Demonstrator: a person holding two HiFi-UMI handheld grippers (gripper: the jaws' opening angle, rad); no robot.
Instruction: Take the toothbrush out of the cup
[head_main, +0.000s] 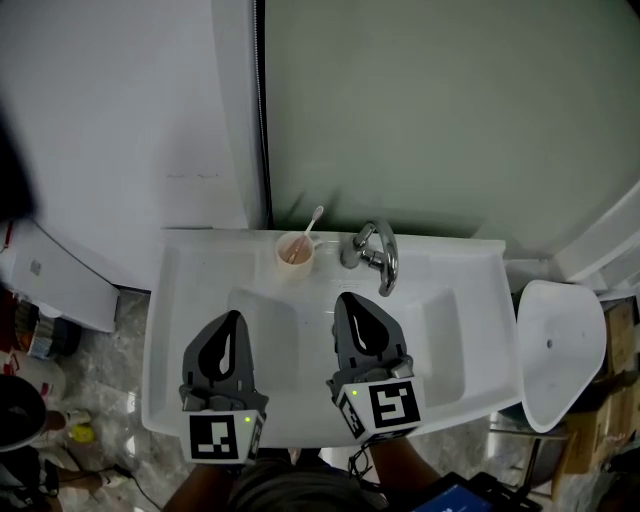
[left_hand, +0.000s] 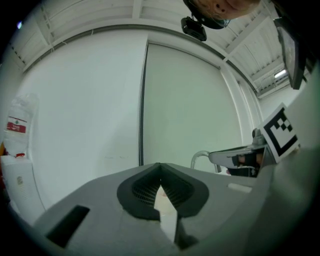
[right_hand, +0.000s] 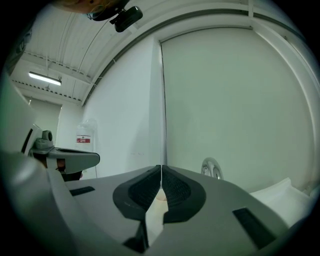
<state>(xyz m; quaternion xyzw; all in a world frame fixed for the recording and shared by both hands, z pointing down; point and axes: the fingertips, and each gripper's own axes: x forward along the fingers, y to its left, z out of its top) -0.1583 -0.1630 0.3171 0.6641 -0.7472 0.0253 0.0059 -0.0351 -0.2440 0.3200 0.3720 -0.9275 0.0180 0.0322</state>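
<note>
Nearest, the left gripper (head_main: 234, 318) and right gripper (head_main: 346, 300) hover over the washbasin (head_main: 172, 300), jaws pressed together on nothing, while the toothbrush (head_main: 314, 221) leans in the cup (head_main: 295, 256) on the back ledge beside the faucet (head_main: 376, 254), its upper end free for pinching.

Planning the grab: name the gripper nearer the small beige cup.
Right, narrowly. The right gripper is below-right of the small beige cup; the left gripper is below-left, farther back.

white wall (head_main: 120, 100) left, pale green panel (head_main: 450, 100) right; white washbasin (head_main: 470, 300) below; grey marbled floor (head_main: 105, 400).
</note>
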